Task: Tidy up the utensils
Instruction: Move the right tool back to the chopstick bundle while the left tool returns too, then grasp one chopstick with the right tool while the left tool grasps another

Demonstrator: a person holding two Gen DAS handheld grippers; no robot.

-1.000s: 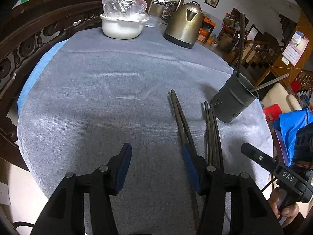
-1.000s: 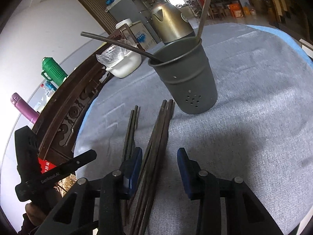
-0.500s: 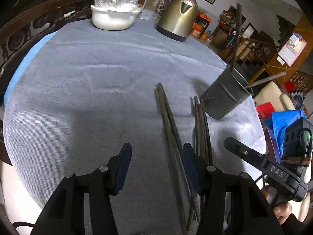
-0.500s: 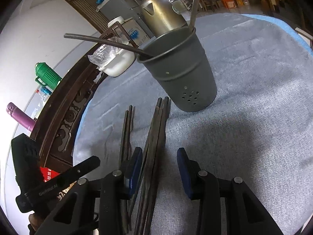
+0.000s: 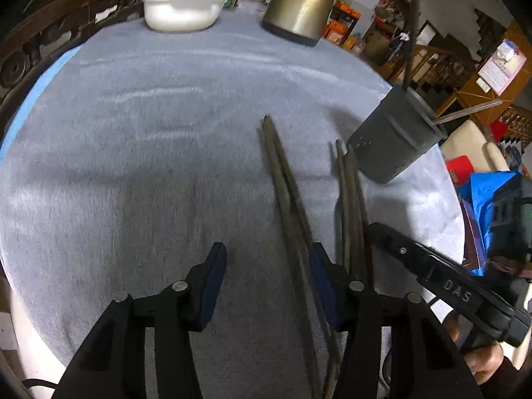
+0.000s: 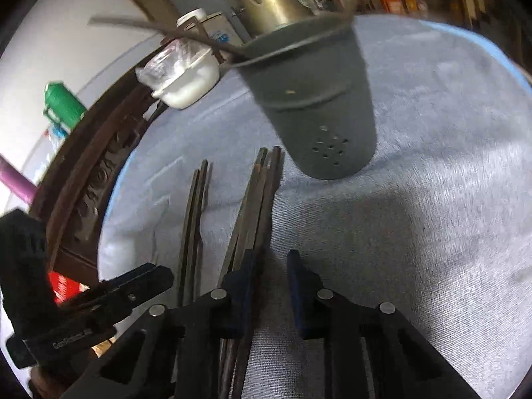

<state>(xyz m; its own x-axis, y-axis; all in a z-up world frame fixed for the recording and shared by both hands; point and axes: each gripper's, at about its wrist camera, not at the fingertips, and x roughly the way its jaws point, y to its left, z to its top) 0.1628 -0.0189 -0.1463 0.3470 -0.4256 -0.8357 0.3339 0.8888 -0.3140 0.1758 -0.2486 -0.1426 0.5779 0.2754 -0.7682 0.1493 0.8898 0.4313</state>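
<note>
Left tool (image 5: 266, 277) gapes wide, empty, beside chopsticks (image 5: 286, 196); right tool (image 6: 271, 284), narrower and empty, alone shows the holder's (image 6: 316, 99) drain holes.

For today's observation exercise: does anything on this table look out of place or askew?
Yes: two bundles of chopsticks lie loose on the cloth beside the holder, where two others already stand, leaning apart.
</note>
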